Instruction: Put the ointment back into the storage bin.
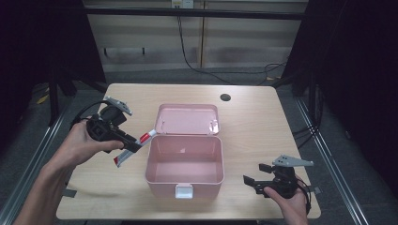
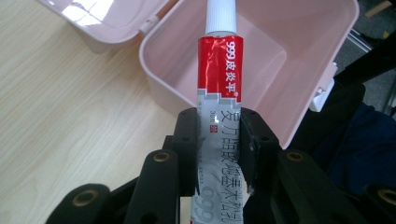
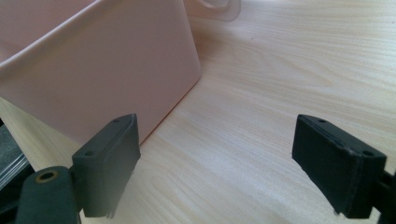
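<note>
Left gripper (image 1: 133,146) pinching a red-and-silver ointment tube (image 2: 218,88) — jaws pressed onto the tube's silver lower half, white cap (image 2: 221,17) leading. In the high view the tube (image 1: 134,147) hangs clear of the table (image 1: 263,122), just left of the open pink box (image 1: 184,161), cap end pointing toward the box's left wall. From the left gripper view the cap already sits over the box's cavity (image 2: 275,60).

Right gripper (image 1: 257,176) spread wide, nothing between the jaws; both pads (image 3: 111,158) stand apart above bare wood near the box's right wall (image 3: 93,74). It touches nothing.

Risks, as judged from here:
- Grip is on soft, flattened tube wall. A squeeze there can buckle the tube or let it pivot between the pads — cap end droops and clips the box rim (image 1: 149,154) on the way in.
- Tube lies at a slant to the box. If released too near the left wall it could land across the rim and tip out onto the table's left side.
- Box looks light and nobody is holding it. A knock from tube or jaws may shove it right, toward the idle gripper, or rock the raised lid (image 1: 187,118) at the far side.
- Lid hinged open behind; a high, far approach could strike it.
</note>
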Available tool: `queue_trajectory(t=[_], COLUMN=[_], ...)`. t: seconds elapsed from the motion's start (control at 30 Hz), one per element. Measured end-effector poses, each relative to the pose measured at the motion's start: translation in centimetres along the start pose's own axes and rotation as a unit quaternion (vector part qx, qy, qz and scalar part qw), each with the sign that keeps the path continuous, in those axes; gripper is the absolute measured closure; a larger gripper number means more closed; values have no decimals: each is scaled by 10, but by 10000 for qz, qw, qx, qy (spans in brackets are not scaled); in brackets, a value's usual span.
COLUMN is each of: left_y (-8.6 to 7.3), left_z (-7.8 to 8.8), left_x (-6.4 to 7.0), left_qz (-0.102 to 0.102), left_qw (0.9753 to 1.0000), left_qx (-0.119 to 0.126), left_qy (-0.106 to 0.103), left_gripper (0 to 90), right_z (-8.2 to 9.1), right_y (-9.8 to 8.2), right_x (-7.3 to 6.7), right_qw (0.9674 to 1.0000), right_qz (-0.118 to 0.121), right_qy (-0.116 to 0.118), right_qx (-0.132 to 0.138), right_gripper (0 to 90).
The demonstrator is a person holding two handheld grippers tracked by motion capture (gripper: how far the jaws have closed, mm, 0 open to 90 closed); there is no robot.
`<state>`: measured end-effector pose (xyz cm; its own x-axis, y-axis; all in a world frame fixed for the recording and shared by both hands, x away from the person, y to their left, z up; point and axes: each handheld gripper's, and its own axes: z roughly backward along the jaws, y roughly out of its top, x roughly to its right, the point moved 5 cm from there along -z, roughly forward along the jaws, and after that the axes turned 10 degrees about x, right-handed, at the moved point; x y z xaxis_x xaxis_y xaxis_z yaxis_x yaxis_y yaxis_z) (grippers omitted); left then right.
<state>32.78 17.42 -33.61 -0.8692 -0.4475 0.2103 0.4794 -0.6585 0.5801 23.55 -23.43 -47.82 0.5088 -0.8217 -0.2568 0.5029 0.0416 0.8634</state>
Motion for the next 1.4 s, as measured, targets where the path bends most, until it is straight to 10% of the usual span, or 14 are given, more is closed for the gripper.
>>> queue_trajectory(t=[0.97,1.4], left_y=[29,36], left_z=[-32,-48], left_x=[28,45], left_qz=[-420,-798], left_qw=[9987,9936], left_qx=[-230,-623], left_qy=[-200,-498], left_gripper=[704,704], right_z=[1,1], right_y=[0,0], right_x=[1,1], right_qw=[10000,10000], right_qz=[-37,-45], right_qy=[6,11], right_qx=[13,8], right_gripper=[149,149])
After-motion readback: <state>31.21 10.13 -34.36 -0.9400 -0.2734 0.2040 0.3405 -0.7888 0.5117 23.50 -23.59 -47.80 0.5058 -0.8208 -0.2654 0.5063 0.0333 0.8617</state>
